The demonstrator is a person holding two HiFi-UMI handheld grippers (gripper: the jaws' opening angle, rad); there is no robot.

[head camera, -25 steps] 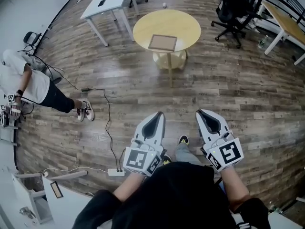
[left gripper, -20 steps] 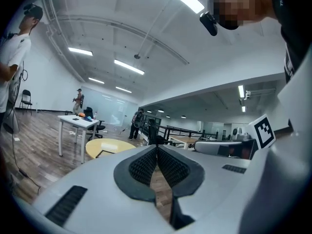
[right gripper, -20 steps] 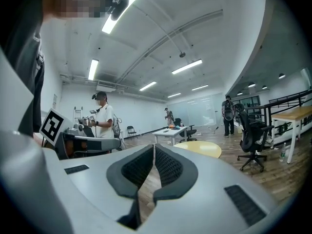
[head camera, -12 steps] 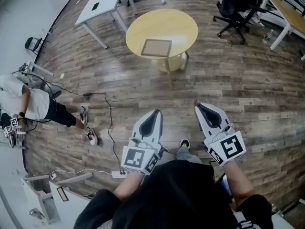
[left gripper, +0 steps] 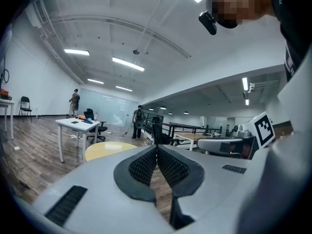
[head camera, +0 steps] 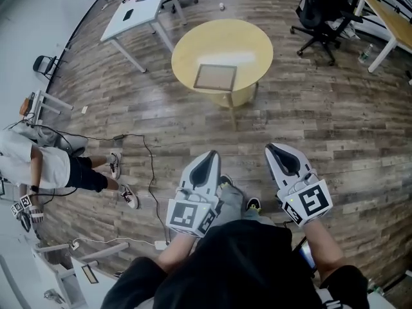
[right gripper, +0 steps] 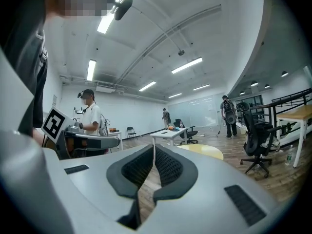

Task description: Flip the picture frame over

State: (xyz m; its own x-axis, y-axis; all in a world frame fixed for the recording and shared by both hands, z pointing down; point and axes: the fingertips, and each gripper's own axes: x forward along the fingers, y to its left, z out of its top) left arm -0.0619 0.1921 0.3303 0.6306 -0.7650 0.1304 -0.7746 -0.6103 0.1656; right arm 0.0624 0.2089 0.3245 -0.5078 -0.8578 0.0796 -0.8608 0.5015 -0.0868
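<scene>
The picture frame (head camera: pixel 215 77) lies flat on a round yellow table (head camera: pixel 251 40), far ahead of both grippers in the head view. My left gripper (head camera: pixel 212 154) and right gripper (head camera: pixel 273 149) are held side by side over the wooden floor, well short of the table. Both are shut with nothing between the jaws. In the left gripper view the pads of the left gripper (left gripper: pixel 156 148) meet, and the table (left gripper: pixel 108 149) shows beyond them. The right gripper (right gripper: pixel 154 148) is likewise shut, with the table (right gripper: pixel 204 152) ahead to the right.
A white table (head camera: pixel 138 10) stands at the back left, and a black office chair (head camera: pixel 320 15) and a desk (head camera: pixel 386 19) at the back right. A person (head camera: pixel 45 167) stands at the left. A cable and power strip (head camera: pixel 158 244) lie on the floor near my feet.
The view has advanced across the floor toward the round table. The person at the left has slid down the picture. Both grippers keep their pose and stay shut.
</scene>
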